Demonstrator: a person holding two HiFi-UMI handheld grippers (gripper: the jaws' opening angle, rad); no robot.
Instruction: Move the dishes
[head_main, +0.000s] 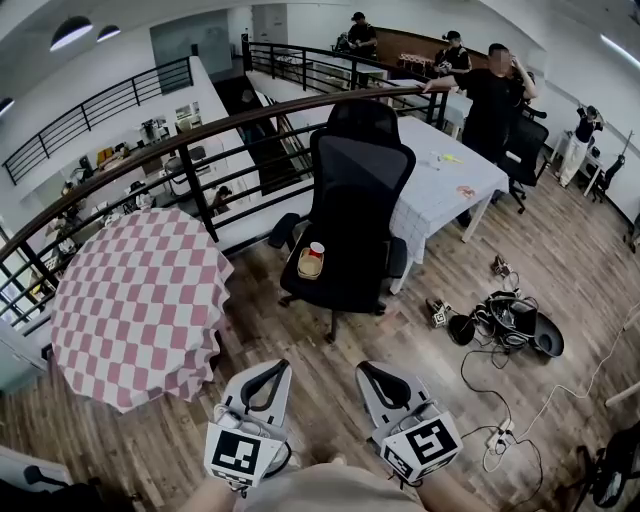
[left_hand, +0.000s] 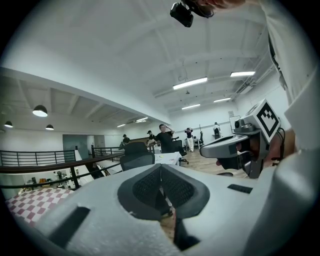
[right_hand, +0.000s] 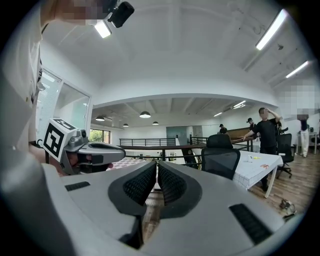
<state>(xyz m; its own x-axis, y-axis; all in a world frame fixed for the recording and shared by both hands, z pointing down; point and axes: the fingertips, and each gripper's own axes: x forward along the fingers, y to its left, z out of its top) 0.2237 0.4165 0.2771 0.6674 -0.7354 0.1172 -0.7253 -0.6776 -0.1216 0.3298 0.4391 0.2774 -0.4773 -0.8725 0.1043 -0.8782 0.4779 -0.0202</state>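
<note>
Grippers, two, held low over the wooden floor (head_main: 300, 400): left gripper (head_main: 268, 372) has its jaws pressed together, empty; right gripper (head_main: 377, 372) has its jaws drawn to a thin slit, empty. Beyond them is a black office chair (head_main: 355, 190), with a tan bowl (head_main: 309, 266) and a red-and-white cup (head_main: 316, 249) on its seat. Pink checkered table (head_main: 130, 310) at left; white-clothed table (head_main: 450, 170) behind the chair.

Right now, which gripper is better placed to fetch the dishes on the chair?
Left, marginally: the left gripper sits slightly nearer the dishes on the chair than the right gripper; both are shut, empty.
</note>
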